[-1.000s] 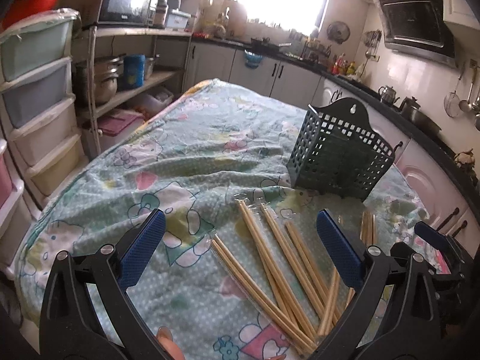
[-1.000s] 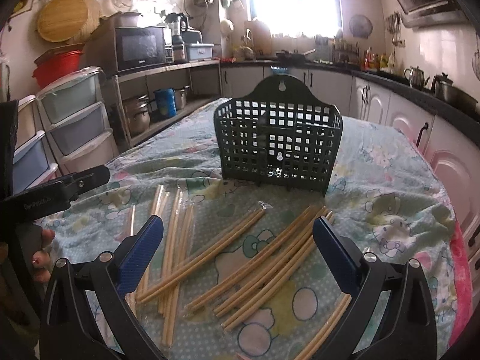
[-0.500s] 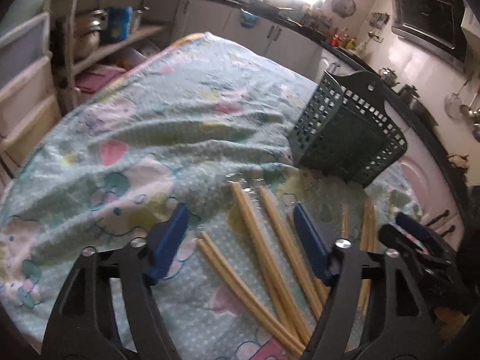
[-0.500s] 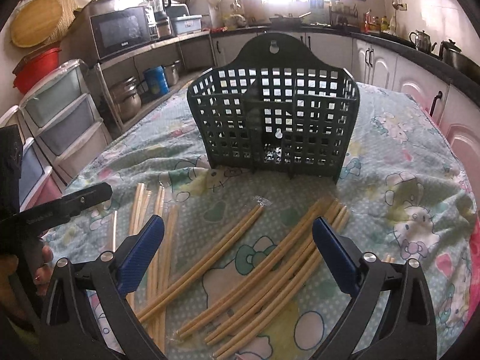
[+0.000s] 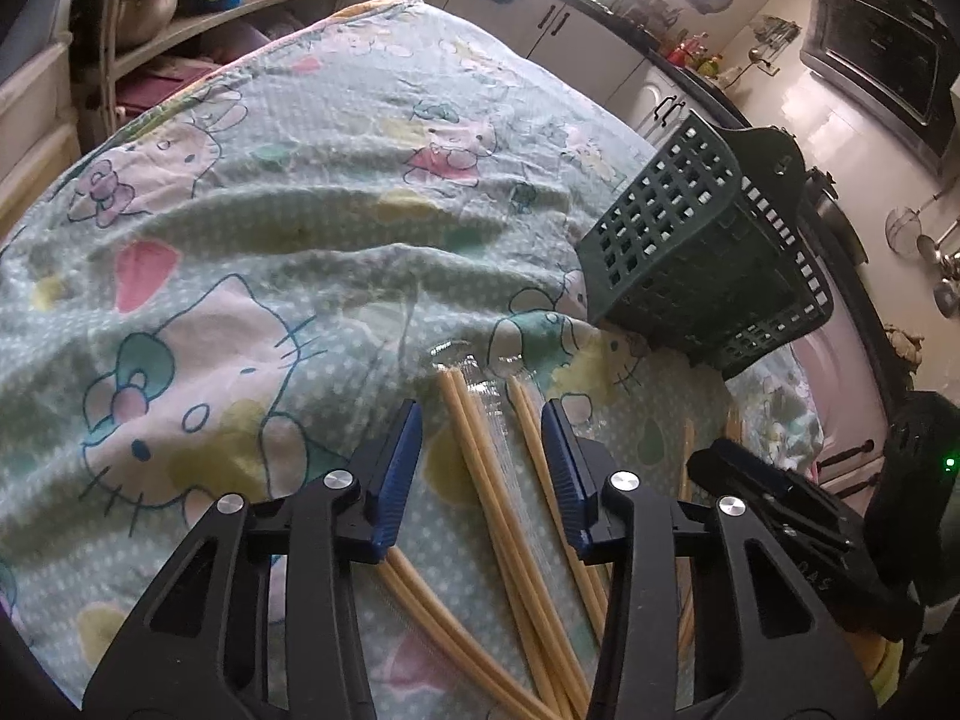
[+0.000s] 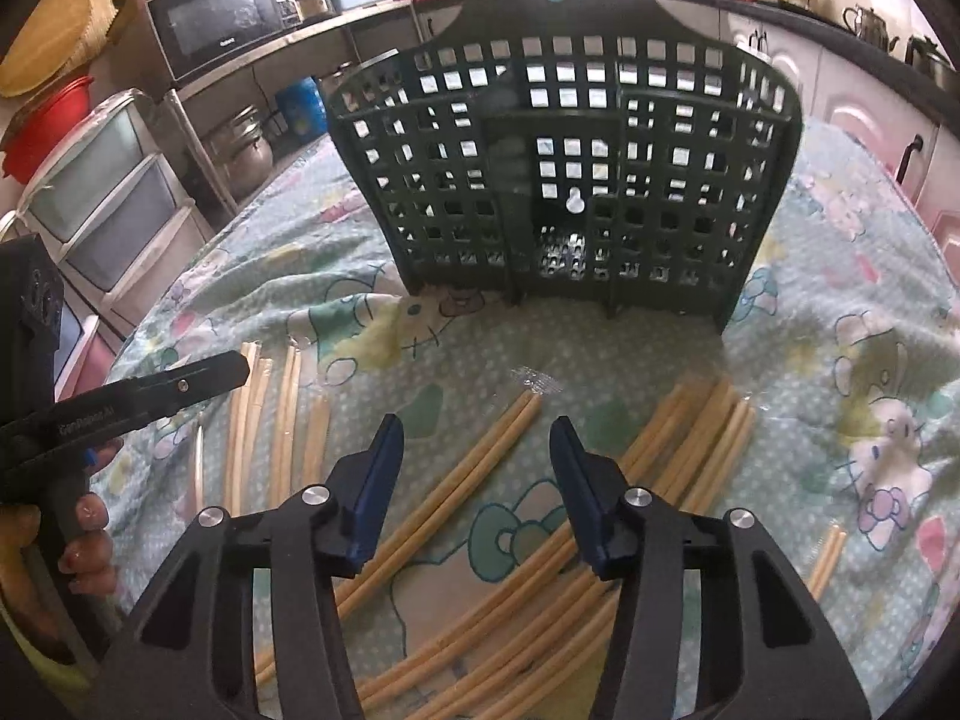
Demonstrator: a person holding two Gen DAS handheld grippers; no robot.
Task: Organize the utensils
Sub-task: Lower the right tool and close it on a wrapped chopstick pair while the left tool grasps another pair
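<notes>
A kitchen, and a surface (image 5: 252, 192) draped in a cartoon-cat cloth, carries everything. Nearest in the left wrist view, the left tool (image 5: 480, 456) points steeply down with its jaws closing around one wrapped pair of chopsticks (image 5: 480, 456) at lower centre; the pads do not seem to press yet. In the right wrist view the right tool (image 6: 474, 468) is likewise closing over another wrapped pair (image 6: 480, 456) at lower centre, also not yet clamped. More loose pairs fan out at lower left and lower right. Farther up, the dark green slotted holder (image 6: 564, 180) stands upright and looks empty. The step in hand is the pickup. Next, I judge, each tool must pinch its pair firmly, lift, tip it upright and drop it into a holder compartment.
</notes>
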